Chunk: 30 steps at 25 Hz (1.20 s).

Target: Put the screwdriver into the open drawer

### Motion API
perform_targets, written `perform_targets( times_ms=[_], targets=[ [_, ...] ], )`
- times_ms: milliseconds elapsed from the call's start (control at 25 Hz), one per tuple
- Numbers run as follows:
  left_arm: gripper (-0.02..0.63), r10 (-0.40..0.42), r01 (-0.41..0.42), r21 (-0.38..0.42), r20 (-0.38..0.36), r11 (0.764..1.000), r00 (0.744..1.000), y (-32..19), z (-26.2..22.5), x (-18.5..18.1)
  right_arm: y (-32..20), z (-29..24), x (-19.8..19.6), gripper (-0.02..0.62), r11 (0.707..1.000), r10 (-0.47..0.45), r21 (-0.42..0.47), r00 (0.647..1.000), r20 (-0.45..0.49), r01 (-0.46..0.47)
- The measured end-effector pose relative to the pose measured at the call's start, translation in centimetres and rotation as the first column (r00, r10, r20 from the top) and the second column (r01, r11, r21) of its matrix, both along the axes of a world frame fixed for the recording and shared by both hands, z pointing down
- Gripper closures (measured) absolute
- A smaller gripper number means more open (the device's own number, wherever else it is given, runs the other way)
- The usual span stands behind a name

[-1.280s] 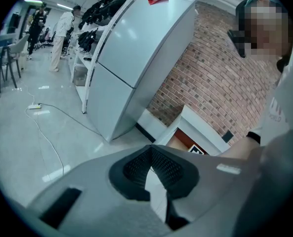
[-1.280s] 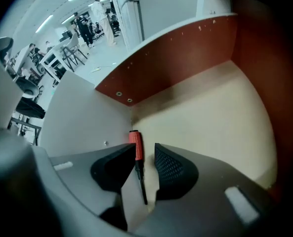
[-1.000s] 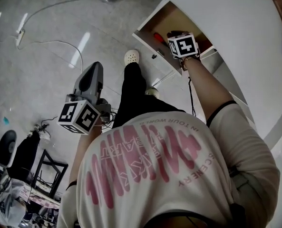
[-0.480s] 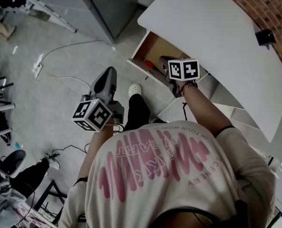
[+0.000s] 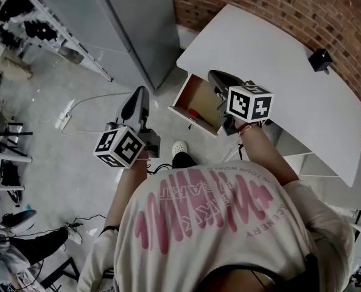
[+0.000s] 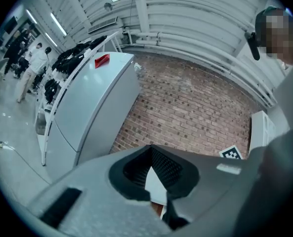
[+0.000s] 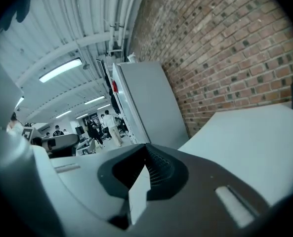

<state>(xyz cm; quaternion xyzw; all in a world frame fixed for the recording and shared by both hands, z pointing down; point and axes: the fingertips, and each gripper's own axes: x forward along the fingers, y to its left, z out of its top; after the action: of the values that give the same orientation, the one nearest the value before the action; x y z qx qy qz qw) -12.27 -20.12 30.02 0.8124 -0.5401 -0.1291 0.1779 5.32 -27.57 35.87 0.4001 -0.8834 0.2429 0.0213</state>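
**A:** Screwdriver first: where does it lie?

**B:** Inside the open drawer, on its wooden bottom near the front panel. Only a small red patch, the handle I take it, shows from the head view, so I cannot tell which way its long axis runs.

**A:** Does either gripper hold it?

**B:** No. The right gripper has just been closing its jaws, and its own view shows them pressed together with nothing between them. The left gripper is clenched as well and carries nothing.

**A:** How does the tool lie from them?

**B:** In the head view it sits lower than and a little left of the right gripper's tips, which hang over the drawer's inner end by the edge of the white desk. The left gripper is well apart, out over the floor beside the grey cabinet. So the right gripper is the nearer.

**A:** Where do they point?

**B:** Roughly level. The right gripper view looks across the desk top to the brick wall, not down into the drawer.

**A:** What is left?

**B:** I judge the placing done, since the tool rests in the drawer untouched. Pushing the drawer shut, if wanted, would suit the right gripper, which would have to come down to the front panel.
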Motion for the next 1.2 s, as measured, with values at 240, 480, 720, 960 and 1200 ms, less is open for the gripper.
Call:
perform_targets(
  times_ms=[240, 480, 720, 960, 1200],
  targets=[
    [0.601, 0.020, -0.021, 0.076, 0.021, 0.997, 1.000, 2.0, -2.9, 1.3, 2.5, -5.8, 2.3, 0.583, 0.991, 0.041, 0.127, 0.998, 0.037, -0.045],
    [0.601, 0.032, -0.035, 0.091, 0.029, 0.995, 0.999, 3.8, -3.7, 2.8, 4.5, -7.3, 3.0, 0.583, 0.983, 0.047, 0.174, 0.999, 0.021, -0.051],
    [0.601, 0.047, -0.051, 0.097, 0.048, 0.994, 0.998, 5.8, -3.9, 4.2, 6.8, -6.9, 3.2, 0.583, 0.984, 0.031, 0.176, 1.000, 0.000, -0.031],
    [0.601, 0.062, -0.065, 0.078, 0.044, 0.995, 0.997, 8.1, -2.9, 6.1, 9.0, -5.7, 4.8, 0.583, 0.988, 0.035, 0.149, 0.999, -0.023, -0.031],
    [0.601, 0.073, -0.075, 0.059, 0.041, 0.995, 0.997, 9.7, -2.1, 7.6, 10.9, -4.8, 6.1, 0.583, 0.990, 0.033, 0.136, 0.999, -0.038, -0.028]
  ],
)
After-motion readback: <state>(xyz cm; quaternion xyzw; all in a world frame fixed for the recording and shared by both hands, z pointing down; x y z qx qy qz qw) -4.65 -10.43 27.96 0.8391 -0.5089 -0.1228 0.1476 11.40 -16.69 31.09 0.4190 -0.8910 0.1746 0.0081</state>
